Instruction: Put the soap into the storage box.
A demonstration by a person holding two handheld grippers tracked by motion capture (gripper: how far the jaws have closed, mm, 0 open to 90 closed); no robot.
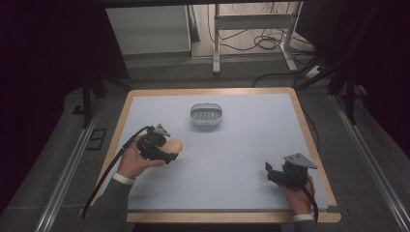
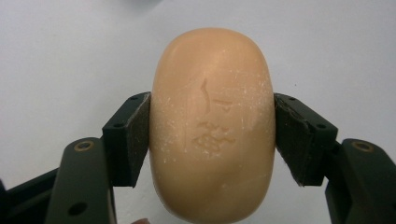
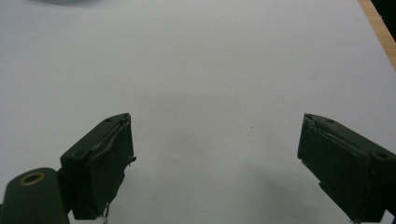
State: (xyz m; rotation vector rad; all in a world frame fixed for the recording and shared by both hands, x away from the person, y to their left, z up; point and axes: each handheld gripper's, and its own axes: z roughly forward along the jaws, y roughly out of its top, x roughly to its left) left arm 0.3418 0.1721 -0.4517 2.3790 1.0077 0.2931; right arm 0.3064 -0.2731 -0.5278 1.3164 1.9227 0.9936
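My left claw (image 2: 212, 140) gripped the soap (image 2: 212, 126) across its short sides; the dish (image 1: 207, 115) lay just beyond it. My right claw (image 3: 215, 158) gaped empty.

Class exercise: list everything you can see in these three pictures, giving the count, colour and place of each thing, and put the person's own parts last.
soap bar: one, peach-orange, held between the left gripper's jaws at the table's left
soap dish: one, grey-white, oval, far middle of the table, empty
table: one, pale blue top with a wooden edge
white frame: one, on the floor beyond the table, cables around it
left gripper: one, black, shut on the soap bar
right gripper: one, black, jaws wide apart over bare table at the near right
hands: two, each holding a gripper, grey sleeves
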